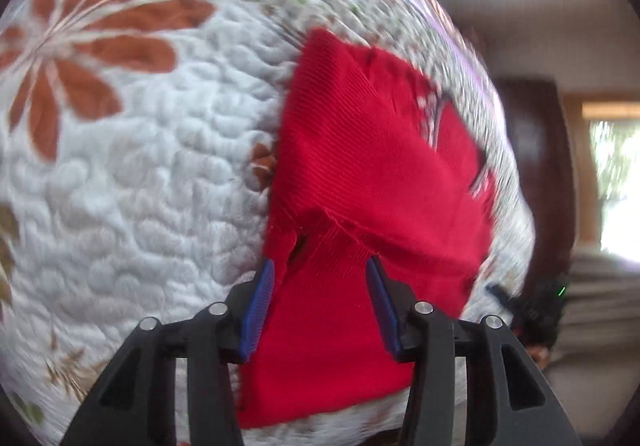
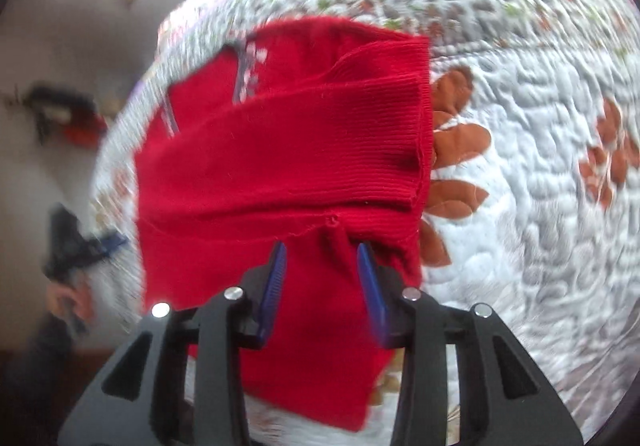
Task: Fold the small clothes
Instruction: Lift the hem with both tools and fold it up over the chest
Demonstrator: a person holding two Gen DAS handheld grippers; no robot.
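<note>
A small red knit garment (image 1: 360, 182) lies folded on a quilted white bedspread (image 1: 140, 186) with rust-coloured flowers. Its ribbed sleeve (image 2: 320, 142) is laid across the body, and a white-and-grey pattern (image 2: 250, 66) shows at the far side. My left gripper (image 1: 319, 270) is open, its blue pads on either side of the garment's near-left part. My right gripper (image 2: 322, 250) is open too, straddling a seam at the near-right edge. Neither is pinching the cloth. Each view shows the other gripper blurred at its edge: the right one (image 1: 532, 306) and the left one (image 2: 80, 246).
The bedspread (image 2: 520, 166) spreads wide to the outer side of each gripper. Beyond the bed's edge are a pale wall (image 2: 60, 66), a dark wooden door (image 1: 536, 174) and a bright window (image 1: 616, 182). A hand (image 2: 68, 298) holds the left gripper.
</note>
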